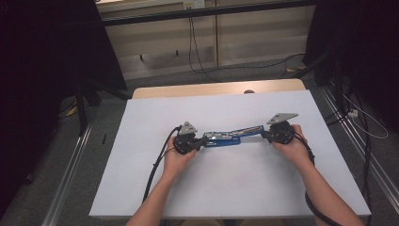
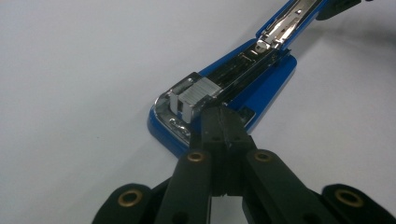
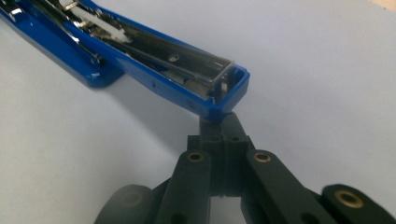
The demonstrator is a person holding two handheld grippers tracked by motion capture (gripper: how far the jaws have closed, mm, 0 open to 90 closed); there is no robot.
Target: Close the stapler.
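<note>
A blue stapler point(image 1: 229, 136) lies swung open on the white tabletop point(image 1: 235, 188). Its base points to the left and its lid arm stretches to the right. My left gripper point(image 1: 201, 141) is shut, and its joined tips point(image 2: 220, 114) rest on the front end of the stapler base point(image 2: 266, 84), just behind a ribbed silver block point(image 2: 200, 92) in the metal channel. My right gripper point(image 1: 264, 134) is also shut. Its tips point(image 3: 223, 122) touch the underside of the raised end of the blue lid arm point(image 3: 154, 70). Nothing sits between either pair of jaws.
The white board lies on a wooden table point(image 1: 211, 88) whose far edge shows behind it. Metal floor rails point(image 1: 70, 174) run along both sides, and black cables point(image 1: 197, 56) trail on the floor beyond. Dark curtains stand left and right.
</note>
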